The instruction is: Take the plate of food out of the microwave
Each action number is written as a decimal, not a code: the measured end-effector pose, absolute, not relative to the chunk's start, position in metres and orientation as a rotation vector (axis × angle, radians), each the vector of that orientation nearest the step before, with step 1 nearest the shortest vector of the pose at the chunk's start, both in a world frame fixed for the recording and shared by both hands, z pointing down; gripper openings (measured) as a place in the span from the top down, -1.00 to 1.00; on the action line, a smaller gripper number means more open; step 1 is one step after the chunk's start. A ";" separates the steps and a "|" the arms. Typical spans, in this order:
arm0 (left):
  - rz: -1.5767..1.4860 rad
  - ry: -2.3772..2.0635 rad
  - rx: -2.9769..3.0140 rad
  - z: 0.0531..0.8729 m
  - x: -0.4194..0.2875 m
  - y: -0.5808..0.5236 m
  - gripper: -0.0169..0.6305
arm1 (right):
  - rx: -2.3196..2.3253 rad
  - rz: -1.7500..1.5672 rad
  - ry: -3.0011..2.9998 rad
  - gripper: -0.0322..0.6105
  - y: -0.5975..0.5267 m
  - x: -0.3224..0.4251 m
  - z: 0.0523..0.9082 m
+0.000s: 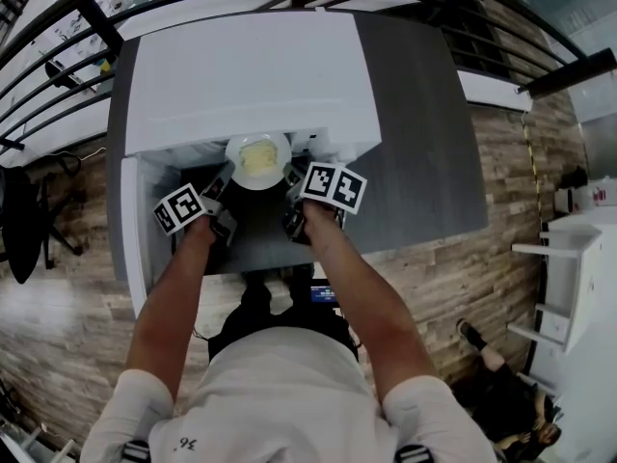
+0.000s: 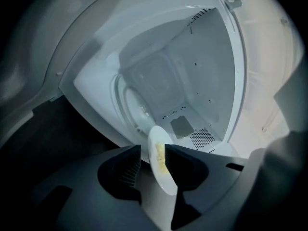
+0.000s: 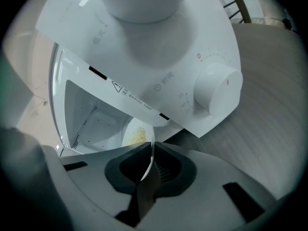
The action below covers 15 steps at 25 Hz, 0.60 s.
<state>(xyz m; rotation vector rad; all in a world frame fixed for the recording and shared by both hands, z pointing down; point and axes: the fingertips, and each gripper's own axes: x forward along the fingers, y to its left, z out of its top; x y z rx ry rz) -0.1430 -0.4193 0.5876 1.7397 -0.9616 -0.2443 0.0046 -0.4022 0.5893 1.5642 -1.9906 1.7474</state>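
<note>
Microwave (image 1: 251, 75) on grey table (image 1: 424, 162), door (image 1: 130, 220) swung open to the left. Plate (image 1: 234, 152) sits at the cavity mouth, half out, carrying yellow food (image 1: 257, 157) in the middle. Plate is small, round, white. Left gripper (image 1: 224, 177) clamped on the plate's left rim, right gripper (image 1: 294, 175) pinched tight on the right rim. Left gripper view shows inside the cavity: glass turntable (image 2: 132, 105), bare, and vent holes in the walls. Right gripper view shows the front panel and round white knob (image 3: 216, 93), which the head view hides.
</note>
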 end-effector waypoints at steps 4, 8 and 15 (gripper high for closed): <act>-0.261 -0.925 1.736 0.587 -0.139 -0.419 0.48 | 1.563 1.748 -1.988 0.82 -0.402 0.004 0.589; -0.229 -0.933 1.724 0.594 -0.140 -0.417 0.48 | 1.559 1.754 -1.985 0.82 -0.402 0.004 0.590; -0.176 -0.982 1.709 0.603 -0.147 -0.411 0.48 | 1.562 1.747 -1.985 0.82 -0.402 0.005 0.589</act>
